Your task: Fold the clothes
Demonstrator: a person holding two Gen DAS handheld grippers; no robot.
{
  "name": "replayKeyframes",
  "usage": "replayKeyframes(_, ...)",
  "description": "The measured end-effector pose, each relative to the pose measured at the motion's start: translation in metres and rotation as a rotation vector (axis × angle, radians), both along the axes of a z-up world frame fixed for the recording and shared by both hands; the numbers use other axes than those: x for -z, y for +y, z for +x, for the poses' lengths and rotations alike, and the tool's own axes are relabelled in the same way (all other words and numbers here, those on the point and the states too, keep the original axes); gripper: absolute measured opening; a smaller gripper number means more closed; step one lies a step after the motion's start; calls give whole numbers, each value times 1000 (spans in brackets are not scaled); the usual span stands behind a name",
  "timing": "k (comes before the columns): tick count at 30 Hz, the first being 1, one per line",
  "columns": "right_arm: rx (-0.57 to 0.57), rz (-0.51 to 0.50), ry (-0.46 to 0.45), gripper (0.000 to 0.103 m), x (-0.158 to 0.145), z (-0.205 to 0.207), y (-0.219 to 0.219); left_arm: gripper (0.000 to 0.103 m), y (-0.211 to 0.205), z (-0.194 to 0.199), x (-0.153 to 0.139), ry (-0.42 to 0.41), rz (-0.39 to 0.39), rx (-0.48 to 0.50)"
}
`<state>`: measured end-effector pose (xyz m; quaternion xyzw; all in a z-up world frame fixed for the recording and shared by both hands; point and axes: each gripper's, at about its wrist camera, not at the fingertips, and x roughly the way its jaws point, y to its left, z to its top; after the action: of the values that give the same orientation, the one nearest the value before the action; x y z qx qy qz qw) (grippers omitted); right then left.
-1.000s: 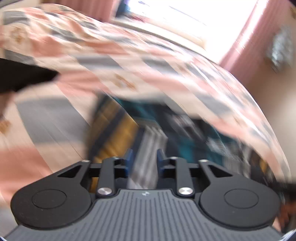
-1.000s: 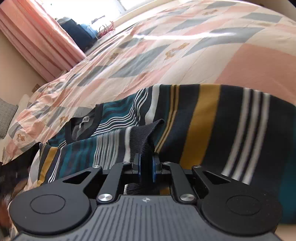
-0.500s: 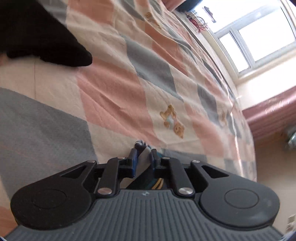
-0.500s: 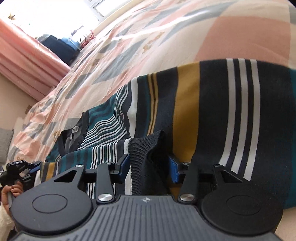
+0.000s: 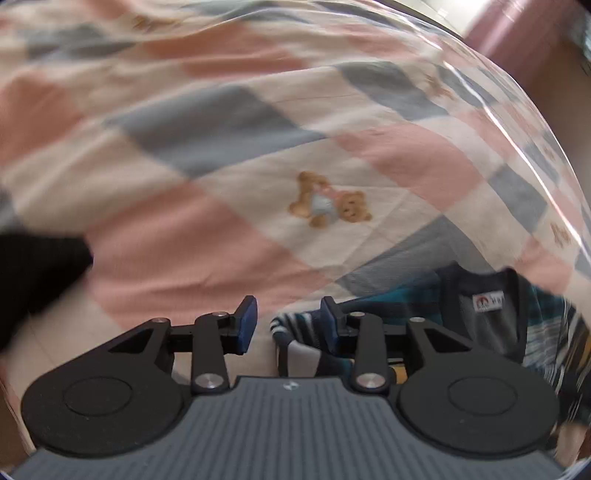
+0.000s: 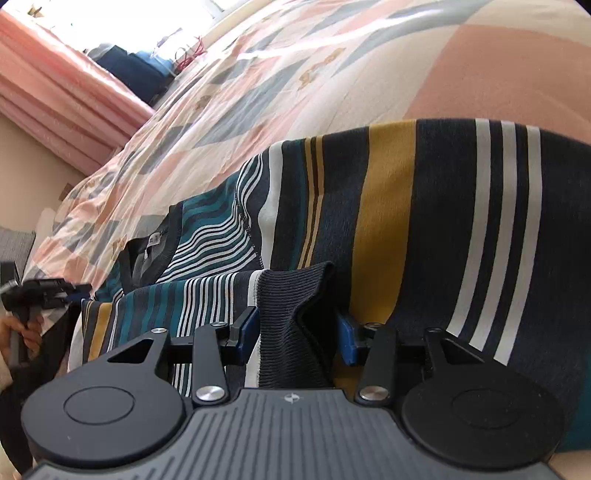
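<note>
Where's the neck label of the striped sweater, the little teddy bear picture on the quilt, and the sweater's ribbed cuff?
neck label (image 5: 488, 303), left wrist view, on the white tag inside the collar.
teddy bear picture (image 5: 330, 204), left wrist view, between the two bears.
ribbed cuff (image 6: 291, 314), right wrist view, on the dark ribbing between the open fingers.

My bed (image 6: 480, 74) is spread with a quilt (image 5: 229, 236) of pink, grey and cream patches with stitched bears (image 5: 330, 202). Pink curtains (image 6: 62, 92) hang by a bright window (image 6: 122, 18), above a cream wall (image 6: 26, 162)
</note>
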<state>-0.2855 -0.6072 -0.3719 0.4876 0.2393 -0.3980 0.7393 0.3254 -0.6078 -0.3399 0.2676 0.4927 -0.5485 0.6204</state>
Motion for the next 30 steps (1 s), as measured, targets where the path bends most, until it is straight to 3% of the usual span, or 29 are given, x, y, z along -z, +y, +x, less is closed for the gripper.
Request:
replayKeyframes(4,-86,-194,98,49,-34,25,1,39,-20,-21,-6,-90,42,178)
replayKeyframes(6,-207,-235,55,50,-46,52,-7,39,-26,-26,1,-69,73,228)
replayKeyframes(13,-690,-206,-48,51,-40,209,-37,44,-36,-37,27,-68,149,382)
replayKeyframes(16,-812,-195,-24,51,-27,274,-41,43,-39,-37,30,-55,160,408)
replayKeyframes(19,-909,-170,11,49,-13,313,-41,36,-40,-36,31,-55,159,419)
replayKeyframes(20,-927,-153,23,44,-9,318,-40,31,-40,-34,31,-52,158,411)
replayKeyframes(22,-964,-119,46,21,-2,326,-39,26,-39,-30,31,-43,157,393)
replayKeyframes(23,-980,-124,53,4,-1,326,-36,22,-38,-28,30,-43,154,387)
replayKeyframes(28,-906,-231,5,2,-21,290,-17,11,-32,-32,25,-97,121,389)
replayKeyframes(30,-850,-185,0,2,-17,274,-16,11,-30,-38,23,-134,111,392)
